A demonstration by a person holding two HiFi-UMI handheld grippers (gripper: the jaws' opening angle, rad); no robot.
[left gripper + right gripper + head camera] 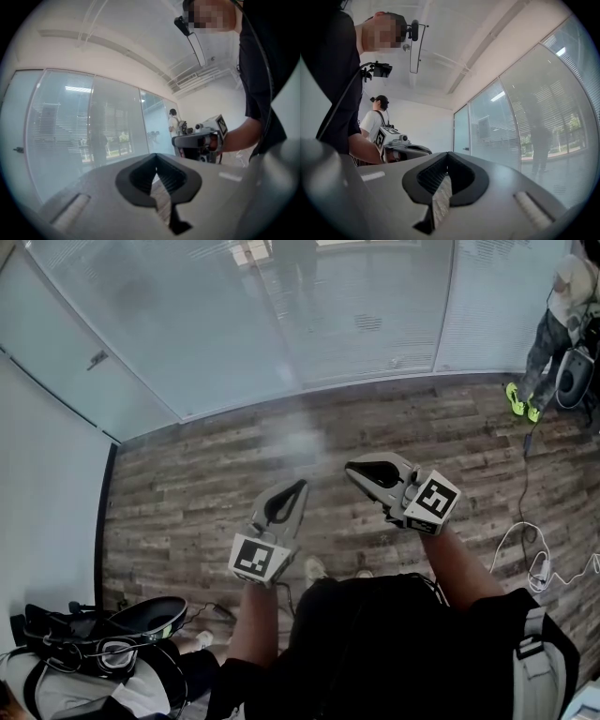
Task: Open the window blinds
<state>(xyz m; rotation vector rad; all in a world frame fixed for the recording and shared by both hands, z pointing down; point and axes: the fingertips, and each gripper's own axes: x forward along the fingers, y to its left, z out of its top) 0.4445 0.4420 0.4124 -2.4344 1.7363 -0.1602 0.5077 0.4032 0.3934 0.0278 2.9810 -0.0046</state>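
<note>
Blinds down, black bag on floor

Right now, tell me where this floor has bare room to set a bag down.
The grey-brown wooden plank floor is bare from the frosted glass wall back to the left gripper. Crowded spots in the head view: black-and-white gear lower left, white cables right, a person upper right.

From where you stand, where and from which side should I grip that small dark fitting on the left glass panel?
Grip the dark fitting by the end that stands off the left glass panel, coming square at the glass with the nearer left gripper. It seems to lie level, so set fingers above and below. Detail is too small to judge; open the shut fingers first.
</note>
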